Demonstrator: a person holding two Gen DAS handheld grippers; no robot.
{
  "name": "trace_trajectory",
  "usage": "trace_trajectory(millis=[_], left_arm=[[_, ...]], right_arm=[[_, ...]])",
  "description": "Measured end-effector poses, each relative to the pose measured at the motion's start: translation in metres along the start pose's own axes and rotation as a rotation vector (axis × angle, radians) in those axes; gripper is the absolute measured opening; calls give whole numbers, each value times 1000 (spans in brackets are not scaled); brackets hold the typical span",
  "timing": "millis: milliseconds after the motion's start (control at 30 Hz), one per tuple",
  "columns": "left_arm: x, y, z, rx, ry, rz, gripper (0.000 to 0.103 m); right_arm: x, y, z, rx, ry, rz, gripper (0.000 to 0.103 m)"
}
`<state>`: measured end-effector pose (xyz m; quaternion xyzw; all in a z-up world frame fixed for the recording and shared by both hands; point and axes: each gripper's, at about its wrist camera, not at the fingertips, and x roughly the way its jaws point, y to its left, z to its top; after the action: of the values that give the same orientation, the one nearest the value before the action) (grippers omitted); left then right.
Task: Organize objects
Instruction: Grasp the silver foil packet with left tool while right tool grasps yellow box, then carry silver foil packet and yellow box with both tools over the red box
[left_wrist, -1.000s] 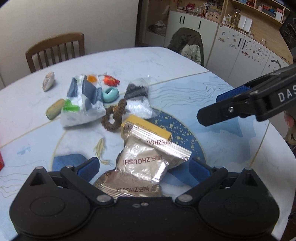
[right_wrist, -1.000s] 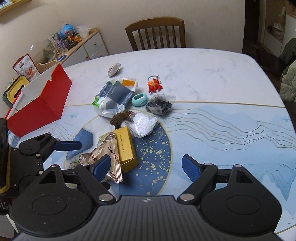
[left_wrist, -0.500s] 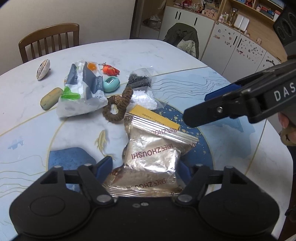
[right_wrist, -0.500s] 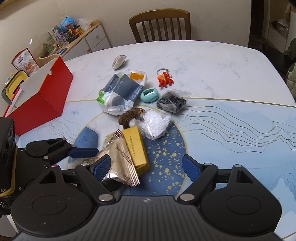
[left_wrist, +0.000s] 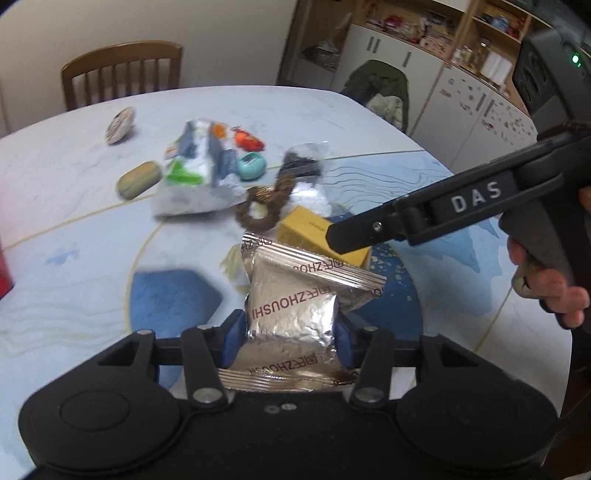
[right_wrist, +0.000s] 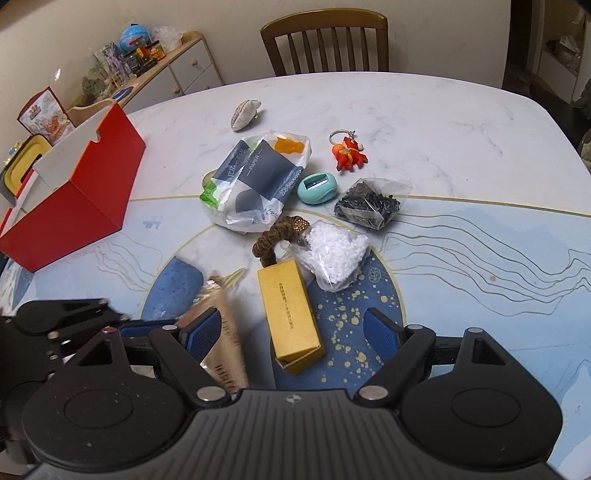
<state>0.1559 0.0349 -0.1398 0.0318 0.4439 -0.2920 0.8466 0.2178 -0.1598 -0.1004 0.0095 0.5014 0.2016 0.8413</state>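
Since the earlier frame, the left tongs (left_wrist: 287, 341) have narrowed from fully spread and are closing on the foil sachets (left_wrist: 295, 314), pads at both sides of the stack, which sits on the tabletop (left_wrist: 74, 236) near its front edge. Right tongs (right_wrist: 293, 330) hang spread and empty over the yellow box (right_wrist: 288, 314). Pickup looks imminent. Red box (right_wrist: 74, 192) stands open at left, with bare tabletop between.

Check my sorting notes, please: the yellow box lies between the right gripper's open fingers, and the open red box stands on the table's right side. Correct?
Not quite. The open red box stands on the table's left side, as the right wrist view shows. The yellow box does lie between the right gripper's open fingers.
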Motion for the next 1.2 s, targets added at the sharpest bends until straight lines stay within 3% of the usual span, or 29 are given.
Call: trace_trajectory(millis=[267, 500, 633, 767, 1200], left_arm=[[-14, 17, -10, -70, 0, 34, 48], [-21, 24, -14, -105, 5, 55, 48], [-23, 26, -16, -129, 12, 62, 48], [-26, 30, -17, -158, 19, 67, 48], [-60, 40, -13, -210, -1, 85, 48]], right_arm=[[23, 6, 2, -3, 36, -36, 82], [33, 17, 3, -23, 56, -40, 54], [34, 21, 2, -28, 62, -59, 47], [34, 22, 1, -14, 67, -75, 32], [-1, 41, -13, 56, 36, -11, 29]])
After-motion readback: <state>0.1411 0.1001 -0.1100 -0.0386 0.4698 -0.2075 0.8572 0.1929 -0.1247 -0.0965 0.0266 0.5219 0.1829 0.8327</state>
